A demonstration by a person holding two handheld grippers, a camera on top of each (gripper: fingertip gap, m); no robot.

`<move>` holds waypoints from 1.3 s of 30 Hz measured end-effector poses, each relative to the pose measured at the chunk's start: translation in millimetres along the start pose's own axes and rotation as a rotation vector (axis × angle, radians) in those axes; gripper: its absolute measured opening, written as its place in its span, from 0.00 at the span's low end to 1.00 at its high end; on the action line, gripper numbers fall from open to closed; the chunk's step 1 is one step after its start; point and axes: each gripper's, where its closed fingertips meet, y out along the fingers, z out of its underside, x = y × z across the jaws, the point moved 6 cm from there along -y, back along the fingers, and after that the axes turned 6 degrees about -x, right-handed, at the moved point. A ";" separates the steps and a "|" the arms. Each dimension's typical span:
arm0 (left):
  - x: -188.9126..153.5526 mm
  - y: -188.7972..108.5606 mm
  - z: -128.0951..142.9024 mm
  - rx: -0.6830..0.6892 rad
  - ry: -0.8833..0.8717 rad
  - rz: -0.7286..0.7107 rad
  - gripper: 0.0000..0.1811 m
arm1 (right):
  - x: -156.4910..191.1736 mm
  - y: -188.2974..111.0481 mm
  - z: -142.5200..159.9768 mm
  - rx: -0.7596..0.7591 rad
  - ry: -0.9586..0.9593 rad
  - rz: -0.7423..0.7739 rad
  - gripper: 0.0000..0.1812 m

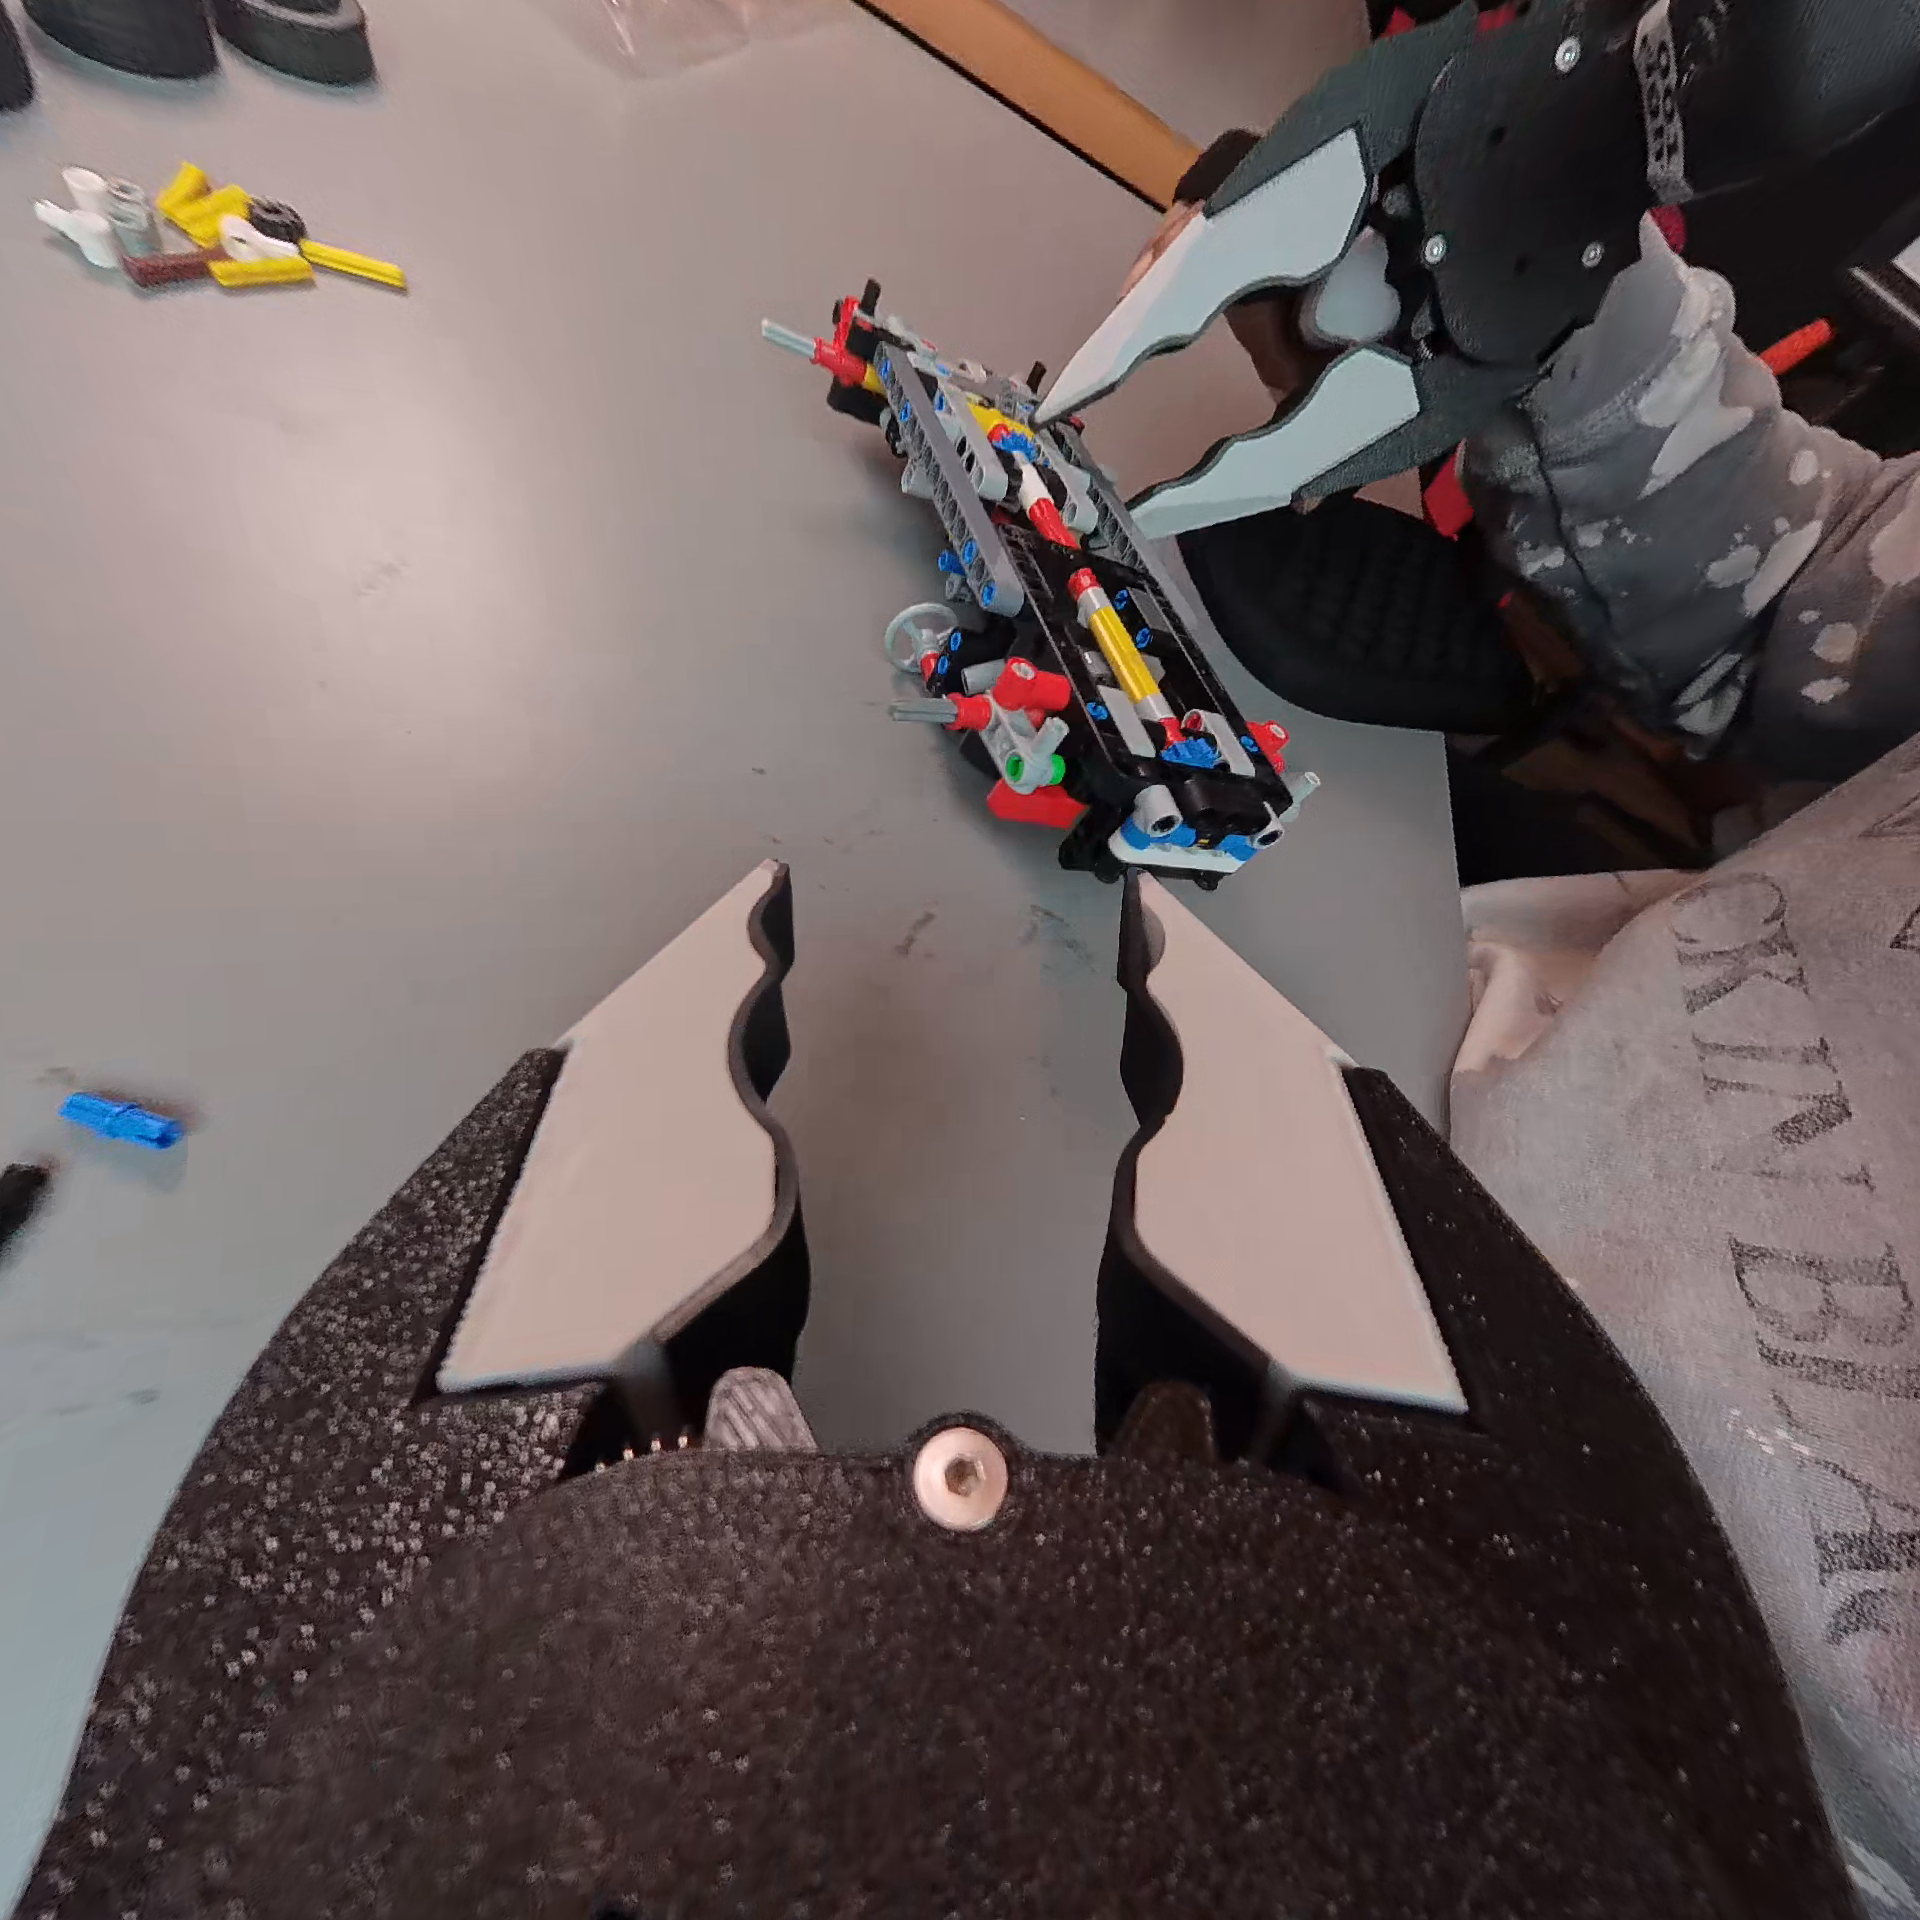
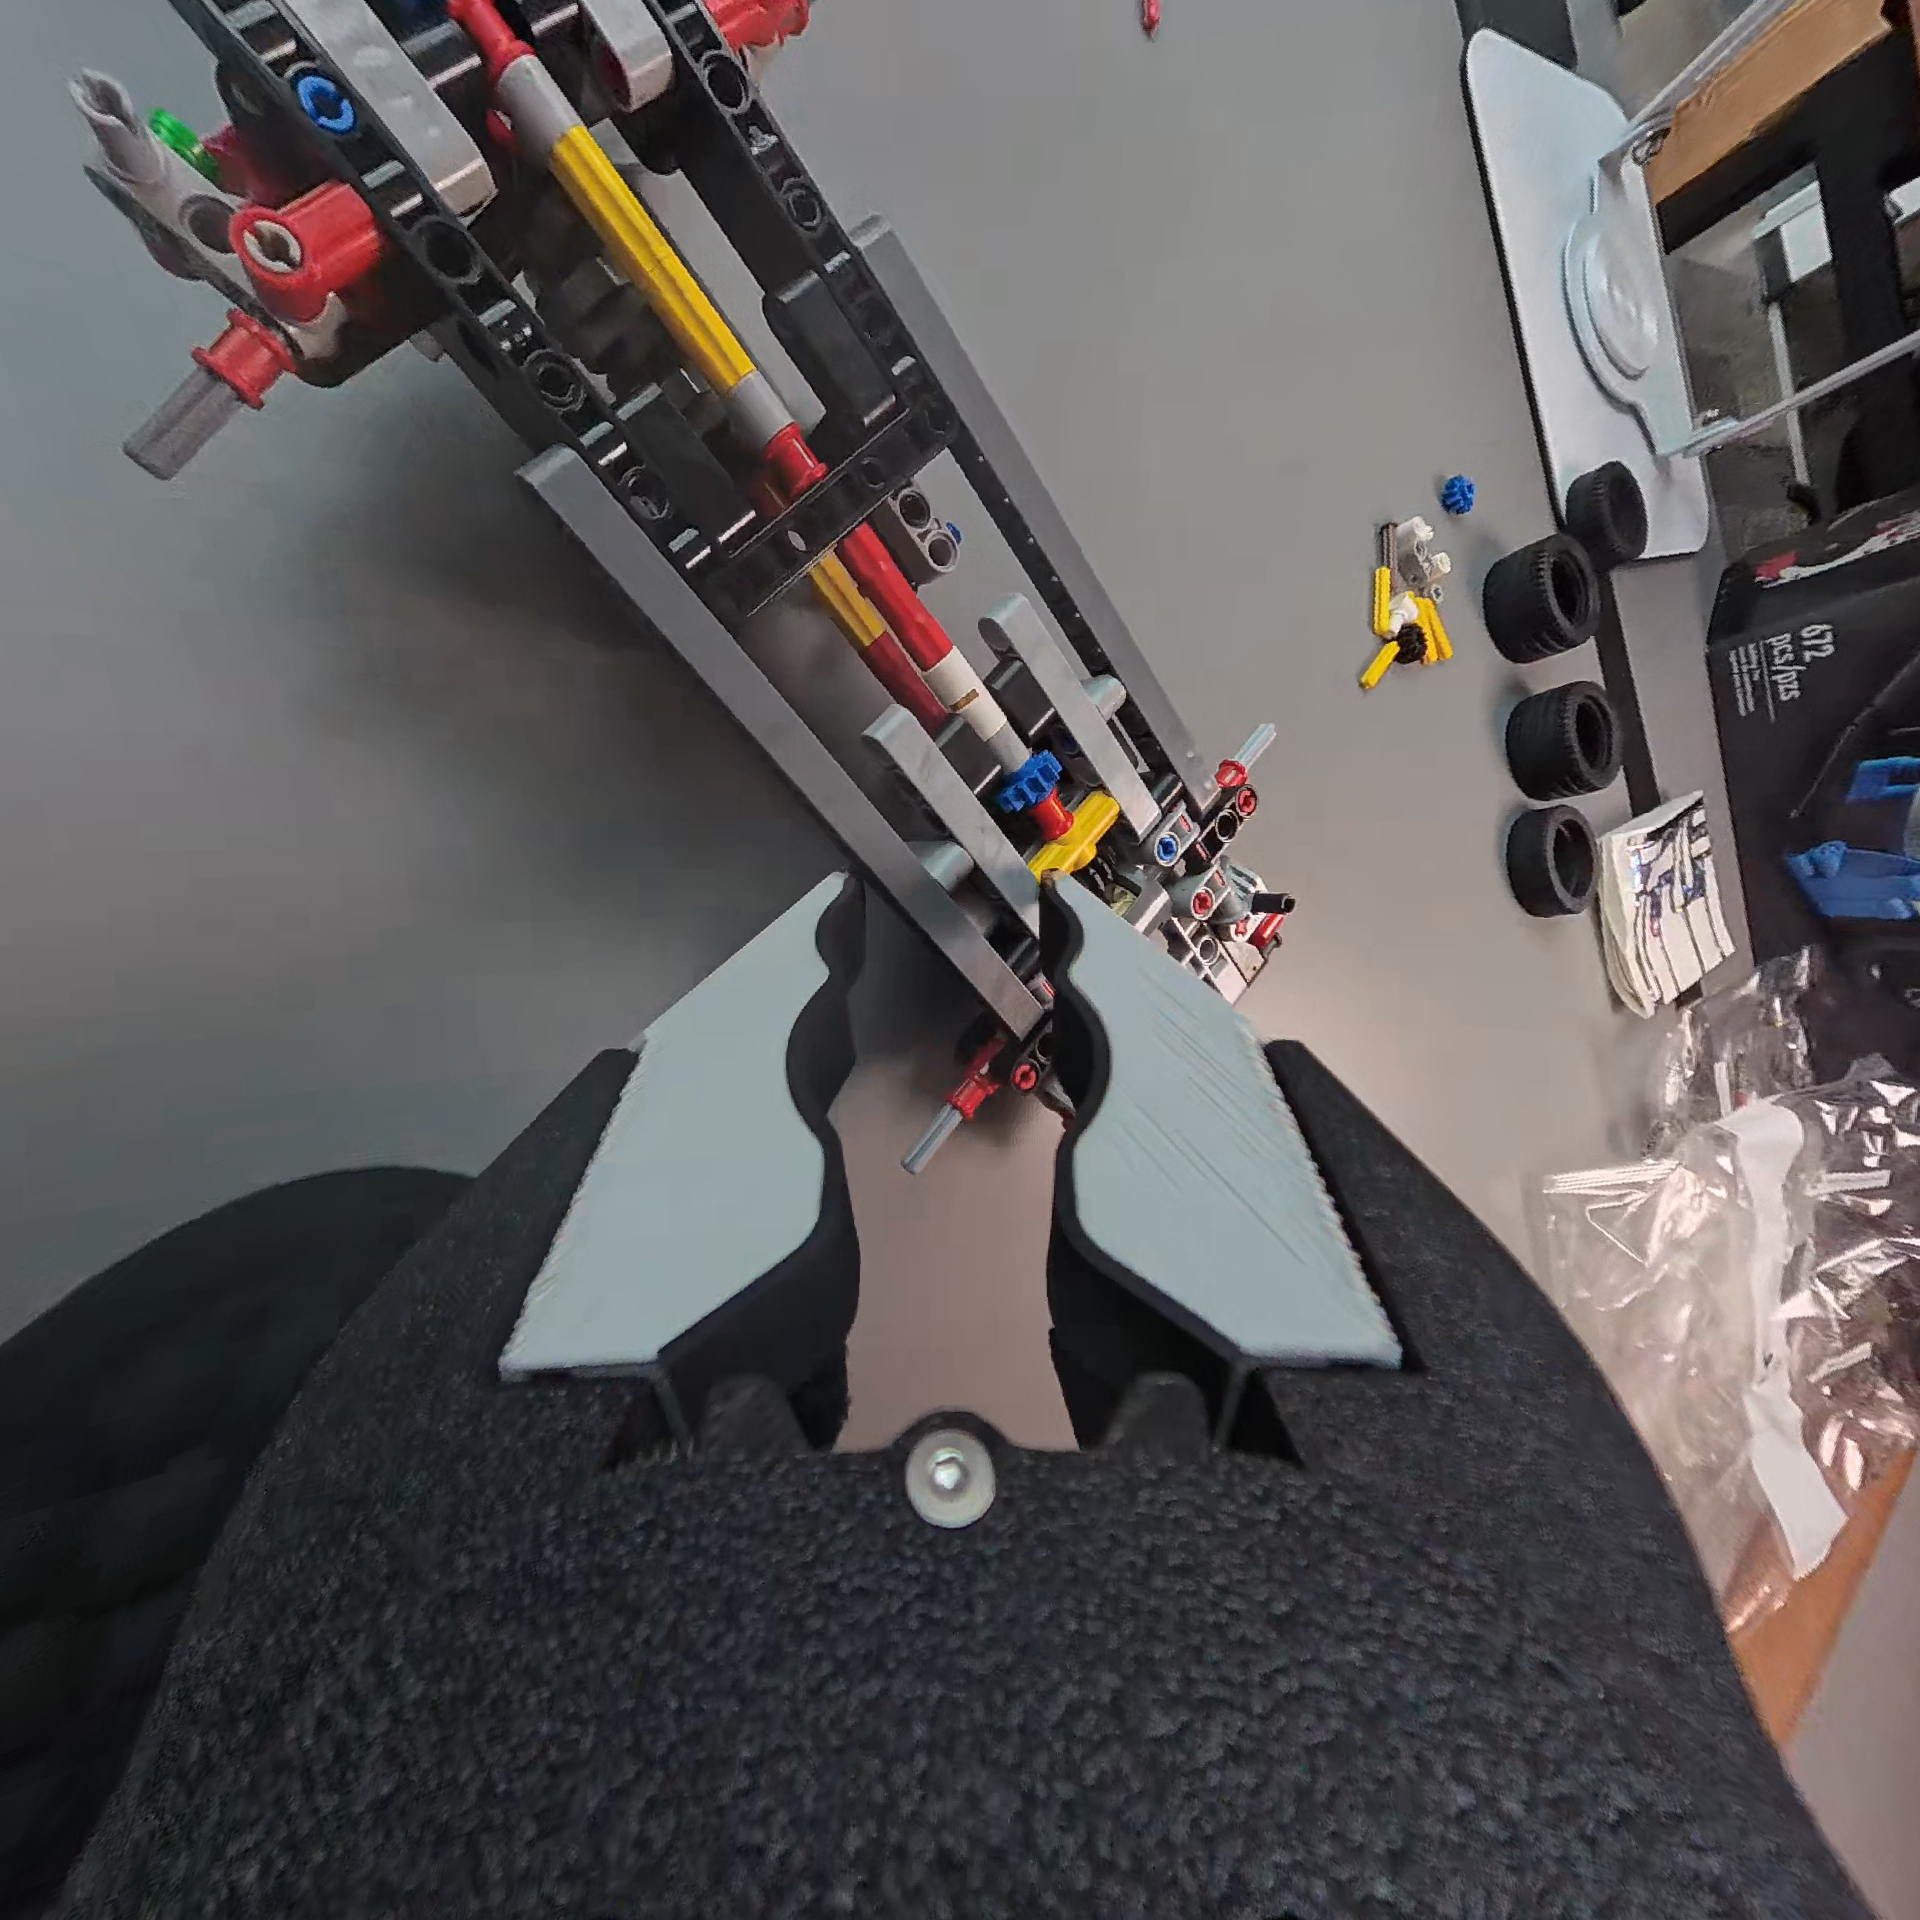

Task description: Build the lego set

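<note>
The lego chassis, a long frame of grey and black beams with a yellow and red axle down its middle, lies on the grey table near its right edge. My left gripper is open and empty, just short of the chassis's near end. My right gripper comes in from the upper right. Its fingers straddle the far end of one grey side beam. In the right wrist view that gripper closes on the beam of the chassis, both tips touching it.
A pile of loose yellow, white and black parts lies apart. A blue pin sits at the left. Three black tyres, a blue gear, a sticker sheet, the set's box and plastic bags crowd one table side. A person's sleeve is behind. About 20 centimetres separates my left fingertips from my right. My left gripper is the nearer one to the blue pin: about 11 centimetres, against 30 centimetres.
</note>
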 end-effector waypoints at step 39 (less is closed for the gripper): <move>59.8 -98.8 -40.9 -0.606 0.154 -0.587 0.41 | -111.9 20.7 -25.9 -0.844 0.730 0.427 0.14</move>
